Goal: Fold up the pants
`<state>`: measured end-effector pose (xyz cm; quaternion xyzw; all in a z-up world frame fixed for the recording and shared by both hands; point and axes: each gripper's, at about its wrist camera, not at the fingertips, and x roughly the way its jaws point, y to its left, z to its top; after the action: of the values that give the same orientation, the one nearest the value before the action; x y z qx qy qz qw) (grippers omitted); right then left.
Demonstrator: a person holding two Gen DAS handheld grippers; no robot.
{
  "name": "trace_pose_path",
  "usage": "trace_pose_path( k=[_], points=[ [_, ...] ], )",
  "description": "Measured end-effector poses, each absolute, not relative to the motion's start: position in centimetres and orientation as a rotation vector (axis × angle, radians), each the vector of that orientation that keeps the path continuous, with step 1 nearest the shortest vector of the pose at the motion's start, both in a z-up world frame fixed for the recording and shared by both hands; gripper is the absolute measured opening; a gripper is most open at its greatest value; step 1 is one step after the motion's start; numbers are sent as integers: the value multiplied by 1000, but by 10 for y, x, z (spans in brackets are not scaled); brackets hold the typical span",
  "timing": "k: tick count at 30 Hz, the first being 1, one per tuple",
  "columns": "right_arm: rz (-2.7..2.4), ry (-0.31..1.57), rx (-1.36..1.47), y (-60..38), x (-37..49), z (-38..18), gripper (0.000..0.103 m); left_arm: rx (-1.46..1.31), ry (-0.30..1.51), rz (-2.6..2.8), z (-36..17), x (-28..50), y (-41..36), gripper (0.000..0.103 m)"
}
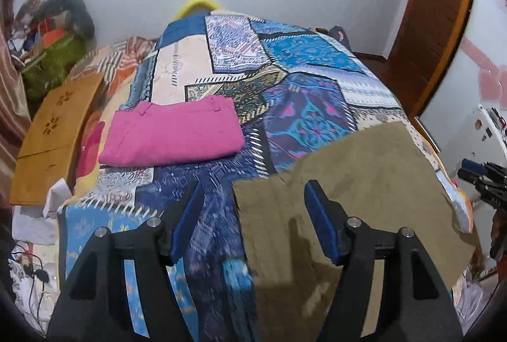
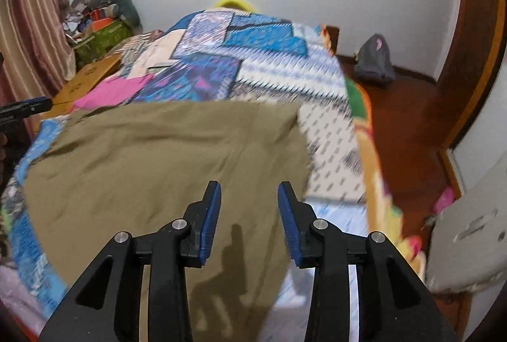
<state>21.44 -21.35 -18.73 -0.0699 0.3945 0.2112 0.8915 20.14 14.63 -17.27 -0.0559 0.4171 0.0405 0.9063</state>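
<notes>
Two grippers hover over the bed [image 1: 320, 101], both released and holding nothing: left gripper [image 1: 253, 202], right gripper [image 2: 248, 202]. The olive pants [image 2: 152, 158] lie flat at the bed's near edge, apparently part-folded; next, regrip an edge and fold over.

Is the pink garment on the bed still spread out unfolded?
No, the pink garment lies folded into a neat rectangle on the patchwork bedspread.

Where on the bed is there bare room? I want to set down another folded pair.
The widest free patch is the far half of the patchwork bedspread, beyond the pink folded pants. A narrower strip runs between those and the olive pants. The bed's near right side is covered by the olive pants, and the wooden board crowds the left edge.
</notes>
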Motion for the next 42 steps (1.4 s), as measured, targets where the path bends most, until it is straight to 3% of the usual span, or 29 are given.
trace_pose_path(
  k=[7,11,22,26,29,35,42],
  points=[
    [399,832,-133,-212,287,-202,37,-154,978,67,-218,243,157,65],
    [424,868,-108,-204,318,-220,46,-233,1015,14,-237,252,157,65],
    [506,969,-49,-193,366,-262,46,-260,1046,-38,-254,261,154,63],
    [548,997,-30,-190,370,-267,32,-227,1034,-24,-253,259,149,62],
    [541,975,-77,-185,367,-262,15,-197,1029,-11,-251,259,145,61],
    [425,839,-245,-173,351,-249,9,-3,975,77,-247,253,120,60],
    [332,897,-318,-185,356,-256,6,5,979,94,-239,251,123,59]
  ],
)
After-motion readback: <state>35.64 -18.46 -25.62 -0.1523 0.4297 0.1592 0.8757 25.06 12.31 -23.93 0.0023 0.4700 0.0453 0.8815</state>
